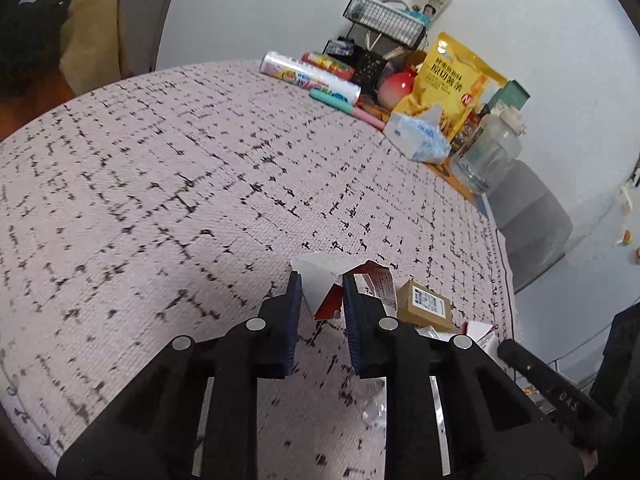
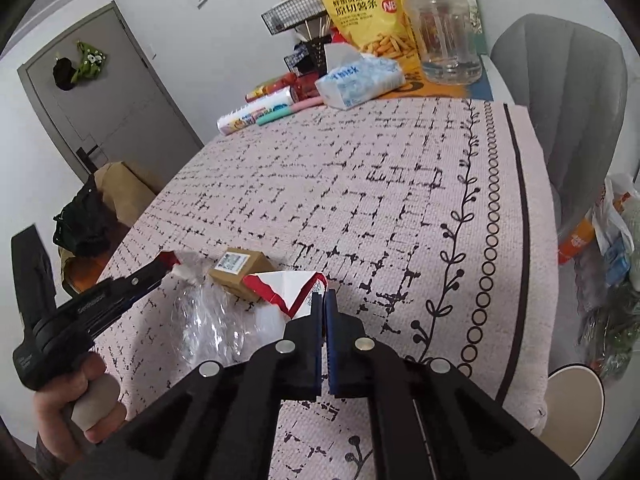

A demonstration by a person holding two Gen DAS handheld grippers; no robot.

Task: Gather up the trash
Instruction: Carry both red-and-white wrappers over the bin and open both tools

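Trash lies near the front of a pink patterned tablecloth. My left gripper is shut on a folded red-and-white paper scrap, which fills the gap between its blue pads. My right gripper is shut on the edge of a torn red-and-white carton piece. Between the two scraps sits a small brown cardboard box with a white label. Crumpled clear plastic film lies just in front of the box.
At the table's far end stand a yellow snack bag, a tissue pack, a clear jar, wrapped rolls and a wire basket. A grey chair and filled plastic bags are off the right edge.
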